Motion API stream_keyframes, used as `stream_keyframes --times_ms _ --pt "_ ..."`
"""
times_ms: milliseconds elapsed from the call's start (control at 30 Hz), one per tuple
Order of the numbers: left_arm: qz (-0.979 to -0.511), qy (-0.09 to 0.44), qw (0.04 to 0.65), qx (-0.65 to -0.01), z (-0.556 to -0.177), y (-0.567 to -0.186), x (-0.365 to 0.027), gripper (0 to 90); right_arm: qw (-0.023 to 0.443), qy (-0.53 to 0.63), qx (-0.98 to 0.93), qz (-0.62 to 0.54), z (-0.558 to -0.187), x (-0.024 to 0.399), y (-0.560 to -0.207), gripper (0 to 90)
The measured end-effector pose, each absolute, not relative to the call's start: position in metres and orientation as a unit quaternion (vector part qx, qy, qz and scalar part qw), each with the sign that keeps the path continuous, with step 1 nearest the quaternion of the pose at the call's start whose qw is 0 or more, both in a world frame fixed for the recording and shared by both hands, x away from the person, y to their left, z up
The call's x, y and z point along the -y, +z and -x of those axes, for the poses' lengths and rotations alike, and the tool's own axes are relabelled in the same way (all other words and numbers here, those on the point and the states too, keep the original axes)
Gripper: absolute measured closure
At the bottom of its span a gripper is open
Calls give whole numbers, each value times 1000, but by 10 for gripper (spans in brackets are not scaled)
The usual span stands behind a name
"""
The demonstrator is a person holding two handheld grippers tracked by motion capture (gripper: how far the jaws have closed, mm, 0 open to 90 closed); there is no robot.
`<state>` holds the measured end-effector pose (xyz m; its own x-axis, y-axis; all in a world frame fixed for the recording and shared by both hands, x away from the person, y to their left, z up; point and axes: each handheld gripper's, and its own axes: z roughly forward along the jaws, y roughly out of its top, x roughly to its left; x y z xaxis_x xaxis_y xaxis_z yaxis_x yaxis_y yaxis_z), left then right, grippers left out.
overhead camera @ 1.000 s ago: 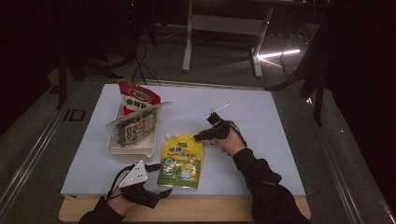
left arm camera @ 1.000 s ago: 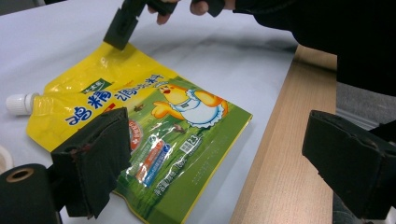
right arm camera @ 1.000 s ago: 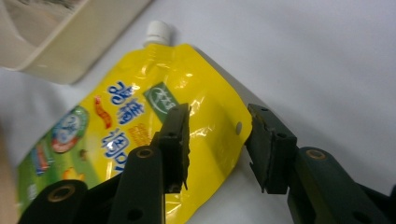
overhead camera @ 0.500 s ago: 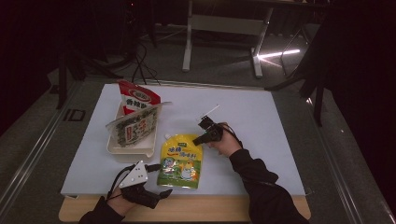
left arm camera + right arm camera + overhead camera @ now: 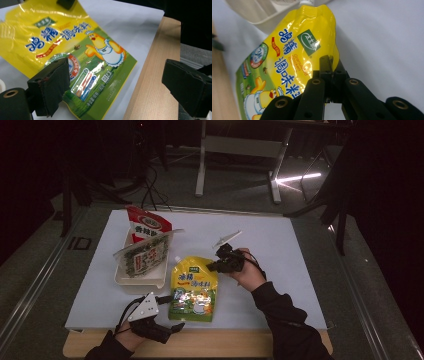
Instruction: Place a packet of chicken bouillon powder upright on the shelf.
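1. The yellow seasoning pouch (image 5: 194, 287) lies flat near the desk's (image 5: 300, 250) front edge.
2. The right hand-held gripper (image 5: 331, 65) has just clamped the pouch's upper side edge.
3. The left hand-held gripper (image 5: 117, 82) gapes wide over the pouch's bottom corner, holding nothing.

High view looks forward and down from above the person's side, well back, taking in the whole white surface (image 5: 280, 270), both forearms and the dark floor beyond. Left gripper view rides low at the near wooden edge, peering along its two black jaws across the yellow pouch (image 5: 82, 57) at very close range. Right gripper view comes from the pouch's other side, tight over its spouted top and looking toward the white tray (image 5: 262, 12), so all three cameras share that yellow pouch (image 5: 194, 287) and the surface around it.
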<state>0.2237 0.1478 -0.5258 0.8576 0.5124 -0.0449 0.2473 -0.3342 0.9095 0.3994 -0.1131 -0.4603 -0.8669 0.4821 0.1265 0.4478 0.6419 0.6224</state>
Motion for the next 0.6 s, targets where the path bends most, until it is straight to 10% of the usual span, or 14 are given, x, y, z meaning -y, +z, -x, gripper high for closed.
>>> stream_keyframes --times_ms 600 --pt "-804 122 533 -233 -224 -525 -150 92 67 396 -901 -161 -357 113 -416 900"
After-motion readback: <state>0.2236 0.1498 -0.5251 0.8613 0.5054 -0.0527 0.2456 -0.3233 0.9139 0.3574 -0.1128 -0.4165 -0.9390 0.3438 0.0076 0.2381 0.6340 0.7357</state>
